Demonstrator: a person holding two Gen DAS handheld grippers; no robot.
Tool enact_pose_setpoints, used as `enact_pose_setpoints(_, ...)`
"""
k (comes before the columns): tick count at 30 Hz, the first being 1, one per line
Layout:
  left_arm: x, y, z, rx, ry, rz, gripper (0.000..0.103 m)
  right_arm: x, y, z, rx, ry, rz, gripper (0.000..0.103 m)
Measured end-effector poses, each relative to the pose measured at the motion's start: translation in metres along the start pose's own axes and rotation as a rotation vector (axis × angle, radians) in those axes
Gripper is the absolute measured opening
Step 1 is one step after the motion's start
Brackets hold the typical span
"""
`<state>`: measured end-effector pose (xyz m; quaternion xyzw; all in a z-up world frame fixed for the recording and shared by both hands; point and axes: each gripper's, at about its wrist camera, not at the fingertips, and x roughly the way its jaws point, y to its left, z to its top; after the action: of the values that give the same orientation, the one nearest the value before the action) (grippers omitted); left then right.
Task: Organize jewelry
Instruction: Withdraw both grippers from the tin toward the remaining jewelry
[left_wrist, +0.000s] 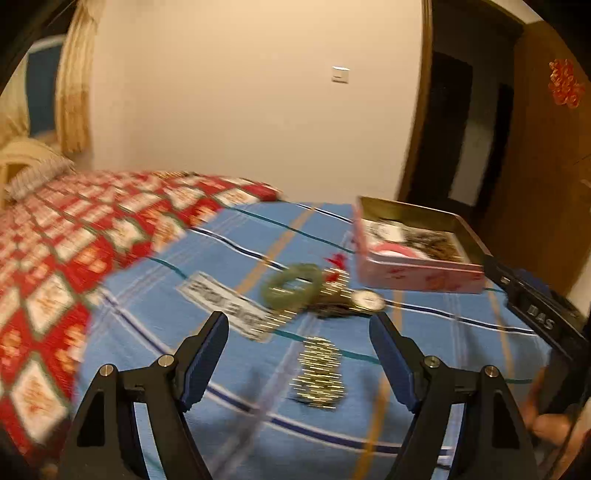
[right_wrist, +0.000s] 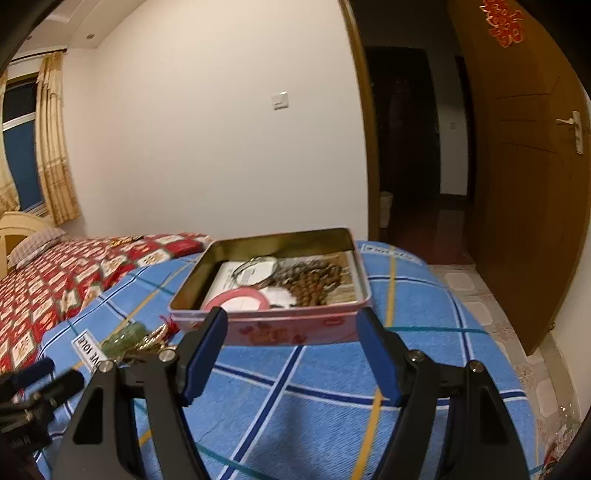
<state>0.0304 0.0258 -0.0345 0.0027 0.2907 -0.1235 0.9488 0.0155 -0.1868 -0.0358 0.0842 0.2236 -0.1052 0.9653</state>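
On the blue checked sheet lie a green bangle (left_wrist: 291, 290), a gold watch (left_wrist: 367, 300) with red tassels beside it, and a heap of gold chain (left_wrist: 320, 373). My left gripper (left_wrist: 299, 325) hangs open just above the chain, nothing between its fingers. A pink tin (right_wrist: 273, 328) stands open behind, holding brown beads (right_wrist: 317, 282), a pink bangle (right_wrist: 236, 297) and a silver ring. My right gripper (right_wrist: 291, 325) is open in front of the tin's near wall, apart from it. The green bangle (right_wrist: 123, 341) shows left of the tin.
A red patterned quilt (left_wrist: 74, 236) covers the bed's left part, with a pillow (right_wrist: 35, 245) at the head. The pink tin (left_wrist: 417, 271) sits near the bed's right edge, past which lies tiled floor (right_wrist: 491, 306) and an open wooden door (right_wrist: 524, 184).
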Motion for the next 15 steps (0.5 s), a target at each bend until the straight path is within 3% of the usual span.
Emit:
enact_pose_setpoints(6, -0.002, 0.028, 0.004, -0.017, -0.056, 0.127, 0.079, 0.003, 0.012, -0.003, -0.044, 0.029, 0.045, 0.075)
enact_pose_setpoints(15, 0.004, 0.04, -0.001, -0.061, -0.015, 0.099, 0.079, -0.001, 0.027, -0.011, -0.07, 0.06, 0.102, 0.072)
